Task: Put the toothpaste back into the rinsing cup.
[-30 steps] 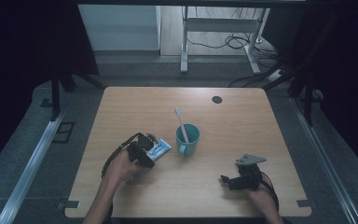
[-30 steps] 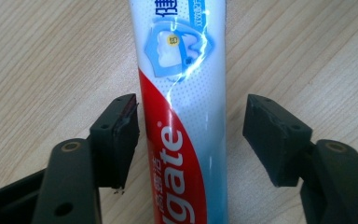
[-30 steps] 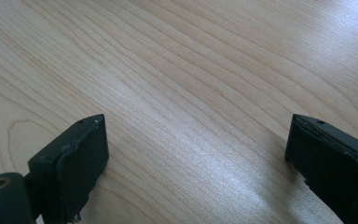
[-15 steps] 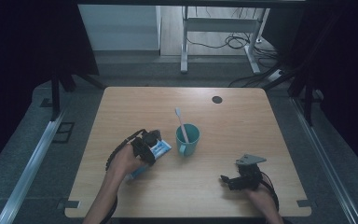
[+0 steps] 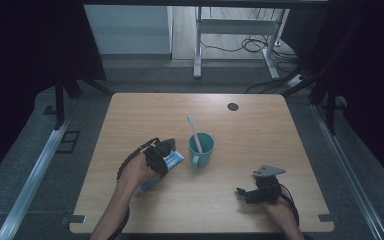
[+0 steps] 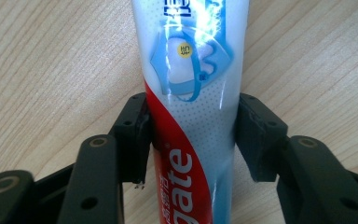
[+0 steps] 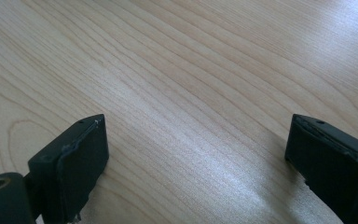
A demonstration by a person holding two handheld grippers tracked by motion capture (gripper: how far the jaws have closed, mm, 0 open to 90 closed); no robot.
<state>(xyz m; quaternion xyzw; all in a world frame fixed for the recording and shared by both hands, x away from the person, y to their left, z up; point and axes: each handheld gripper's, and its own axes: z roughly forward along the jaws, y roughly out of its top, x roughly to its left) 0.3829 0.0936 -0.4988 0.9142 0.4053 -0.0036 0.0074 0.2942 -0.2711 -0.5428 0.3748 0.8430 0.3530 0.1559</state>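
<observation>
Your left gripper (image 6: 192, 140) has just been closing and now pinches the toothpaste tube (image 6: 191, 93) — lift still ahead; your right gripper (image 7: 196, 154) rests spread wide on the near right of the table (image 5: 145, 107).

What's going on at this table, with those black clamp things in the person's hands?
A person is working a hand-held gripper in each hand. The left hand-held gripper straddles a toothpaste tube lying on the wooden table; its jaws have just been closing and now sit right against the tube's sides. The right hand-held gripper rests open over bare wood. Beside the tube stands a teal mug with a toothbrush in it.
</observation>
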